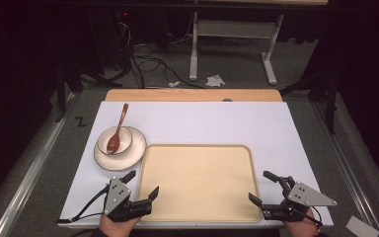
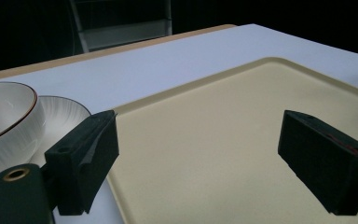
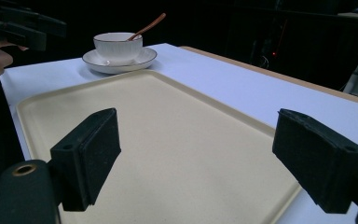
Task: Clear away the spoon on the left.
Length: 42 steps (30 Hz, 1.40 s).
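Your left gripper has its fingers spread wide with nothing between them: blocky black pads with a matte, slightly grainy face, poised over the near left corner of the tray. Your right gripper is released the same way, its fingers apart over the tray's near right corner, empty. The tray is a broad cream rectangle with rounded corners and a low raised rim, its surface smooth and faintly speckled; it lies in the middle of the white sheet that covers the counter, whose wooden far edge shows past the sheet. Just beyond the tray's far left corner sits a round white saucer with fine ribbing and a dark rim line, and on it a white bowl with the same thin brown rim. A brown wooden spoon rests in the bowl, handle leaning out toward the far side. In the left gripper view the bowl and saucer are cut off at the edge and the spoon is only a sliver. Your hands are largely hidden under the grippers.
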### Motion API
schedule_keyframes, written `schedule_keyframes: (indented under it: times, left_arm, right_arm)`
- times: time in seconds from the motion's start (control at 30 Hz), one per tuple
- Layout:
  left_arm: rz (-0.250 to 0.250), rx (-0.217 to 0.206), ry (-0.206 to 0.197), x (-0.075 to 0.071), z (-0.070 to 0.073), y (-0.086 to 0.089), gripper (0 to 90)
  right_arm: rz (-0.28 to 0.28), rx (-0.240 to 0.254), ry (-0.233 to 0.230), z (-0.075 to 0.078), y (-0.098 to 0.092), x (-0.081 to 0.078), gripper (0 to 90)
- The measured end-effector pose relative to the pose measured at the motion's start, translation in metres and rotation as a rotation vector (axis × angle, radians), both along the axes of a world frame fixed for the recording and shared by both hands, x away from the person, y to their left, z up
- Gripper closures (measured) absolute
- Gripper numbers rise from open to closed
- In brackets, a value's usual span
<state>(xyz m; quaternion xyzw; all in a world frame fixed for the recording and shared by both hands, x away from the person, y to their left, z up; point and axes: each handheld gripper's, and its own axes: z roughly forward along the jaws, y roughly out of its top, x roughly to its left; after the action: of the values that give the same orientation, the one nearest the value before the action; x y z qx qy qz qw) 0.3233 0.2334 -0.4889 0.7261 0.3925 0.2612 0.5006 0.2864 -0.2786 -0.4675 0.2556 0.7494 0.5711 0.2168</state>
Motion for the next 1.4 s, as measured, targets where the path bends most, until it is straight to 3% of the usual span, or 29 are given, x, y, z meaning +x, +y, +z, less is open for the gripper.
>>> schedule_keyframes:
  times: [0.07, 0.1, 0.13, 0.17, 0.2, 0.3, 0.33, 0.6, 1.17, 1.4]
  left_arm:
    - [0.027, -0.065, -0.026, -0.023, 0.009, -0.014, 12.7]
    - [0.027, -0.065, -0.026, -0.023, 0.009, -0.014, 12.9]
    - [0.053, -0.065, -0.03, -0.044, 0.011, -0.03, 12.9]
    - [0.053, -0.065, -0.03, -0.044, 0.011, -0.03, 12.9]
    - [0.054, -0.051, -0.03, -0.059, 0.012, -0.043, 12.9]
    - [0.053, -0.016, -0.028, -0.067, 0.014, -0.051, 13.1]
    - [0.043, -0.035, -0.031, -0.071, 0.016, -0.052, 13.3]
    - [0.044, -0.033, -0.013, -0.068, 0.015, -0.05, 13.5]
    - [0.046, -0.027, -0.013, -0.069, 0.016, -0.048, 16.4]
    - [0.079, -0.031, -0.012, -0.067, 0.016, -0.041, 17.7]
  right_arm:
    - [0.007, -0.003, -0.004, 0.0, 0.001, 0.0, 16.2]
    - [0.01, -0.007, -0.005, 0.0, 0.001, 0.0, 16.2]
    - [0.01, -0.012, -0.006, 0.0, 0.002, 0.001, 16.2]
    - [0.01, -0.012, -0.006, 0.0, 0.002, 0.001, 16.2]
    - [0.008, -0.015, -0.006, 0.0, 0.002, 0.001, 16.2]
    - [0.007, -0.008, 0.002, 0.0, 0.003, 0.0, 16.2]
    - [0.013, -0.015, -0.008, 0.0, 0.004, 0.001, 16.2]
    - [0.007, -0.011, 0.004, -0.001, 0.003, 0.002, 16.2]
    - [0.002, -0.008, 0.001, -0.001, 0.002, 0.002, 16.2]
    - [0.003, -0.009, -0.002, 0.0, 0.002, 0.002, 16.2]
